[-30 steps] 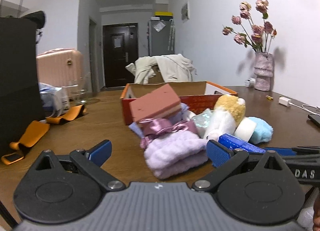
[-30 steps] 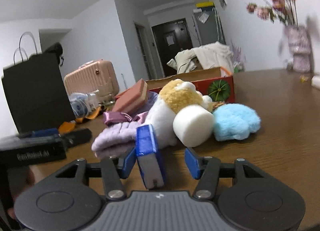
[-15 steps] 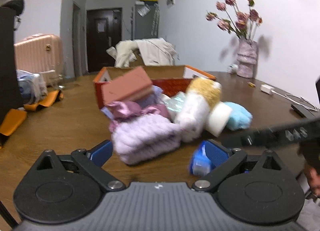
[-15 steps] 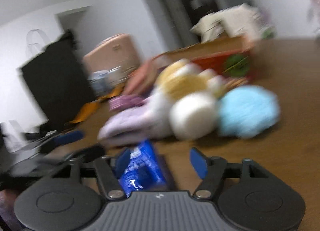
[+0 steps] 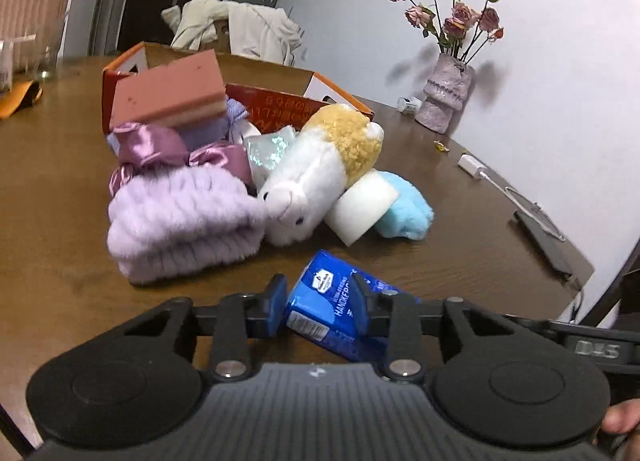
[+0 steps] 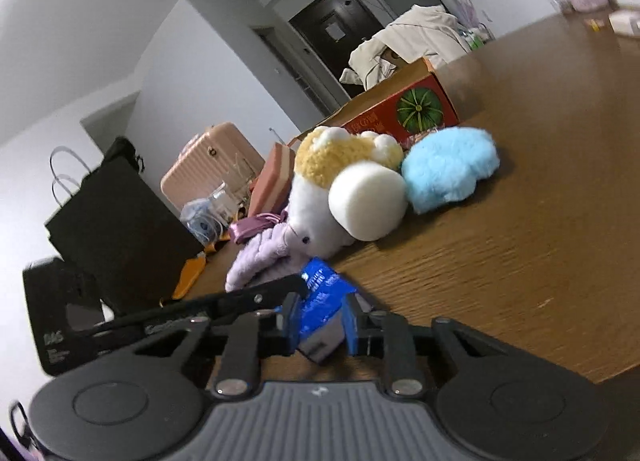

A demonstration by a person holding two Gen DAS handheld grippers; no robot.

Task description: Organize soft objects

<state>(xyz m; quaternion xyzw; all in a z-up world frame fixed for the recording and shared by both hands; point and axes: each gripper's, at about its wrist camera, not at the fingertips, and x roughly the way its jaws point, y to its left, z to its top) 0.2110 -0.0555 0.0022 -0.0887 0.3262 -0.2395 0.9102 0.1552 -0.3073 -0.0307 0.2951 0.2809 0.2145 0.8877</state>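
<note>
A blue tissue pack point(image 5: 332, 311) lies at the near edge of the wooden table, and both grippers are closed on it. My left gripper point(image 5: 318, 305) clamps it between its blue pads. My right gripper point(image 6: 320, 321) grips the same pack point(image 6: 320, 297) from the other end. Behind it is a pile of soft things: a folded lilac towel point(image 5: 180, 217), a white and yellow plush point(image 5: 316, 177), a white foam cylinder point(image 5: 362, 207), a light blue puff point(image 5: 406, 209), purple satin scrunchies point(image 5: 160, 149) and a pink sponge block point(image 5: 172, 91).
An open orange cardboard box point(image 5: 280, 97) stands behind the pile. A vase of dried roses point(image 5: 446, 93), a white charger point(image 5: 472, 165) and a dark tablet point(image 5: 540, 229) lie to the right. A black bag point(image 6: 116, 229) and a pink suitcase point(image 6: 208, 165) stand to the left.
Both grippers have closed: the left, open and empty a second ago, has moved right and shut on the blue pack. The right has tilted and shut on it too.
</note>
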